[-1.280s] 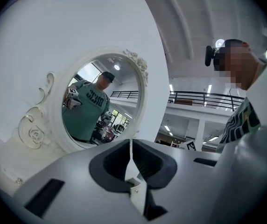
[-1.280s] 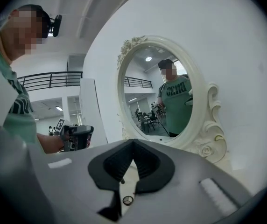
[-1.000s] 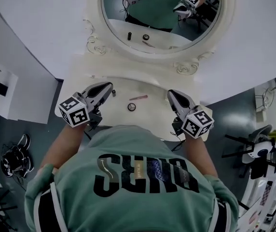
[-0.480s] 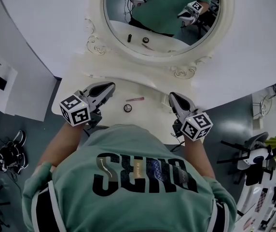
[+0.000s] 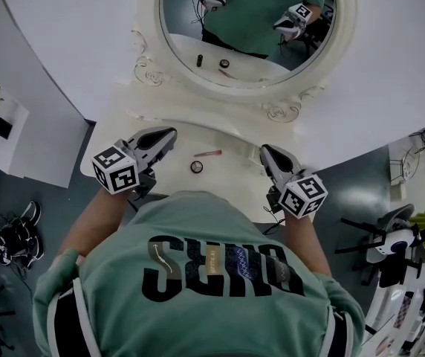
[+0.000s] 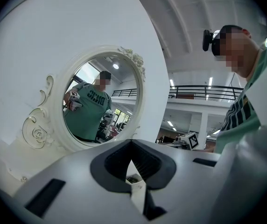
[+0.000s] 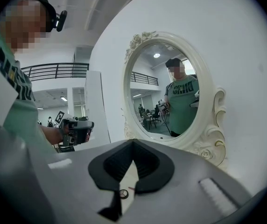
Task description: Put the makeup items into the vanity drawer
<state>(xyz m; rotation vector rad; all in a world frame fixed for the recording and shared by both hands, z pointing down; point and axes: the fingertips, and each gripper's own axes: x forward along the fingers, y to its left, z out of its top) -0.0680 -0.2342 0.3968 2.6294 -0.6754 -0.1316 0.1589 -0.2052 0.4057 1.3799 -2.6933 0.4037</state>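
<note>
The vanity (image 5: 235, 171) top lies just below both pairs of jaws, and its drawer is out of sight. The left gripper (image 5: 166, 135) and right gripper (image 5: 267, 152) each have their jaws pressed together on nothing. Between the two sets of tips, nearer the left, lie a pink pencil (image 5: 208, 153) and a round compact (image 5: 196, 166). Both look light, hard and slick, so pinch the pencil mid-shaft, since it may roll, and the compact across its rim.

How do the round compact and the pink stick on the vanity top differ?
The round compact is dark and disc-shaped; the pink stick is long and thin. The compact lies nearer the person, the stick nearer the mirror. Both lie loose on the white vanity top, neither held.
</note>
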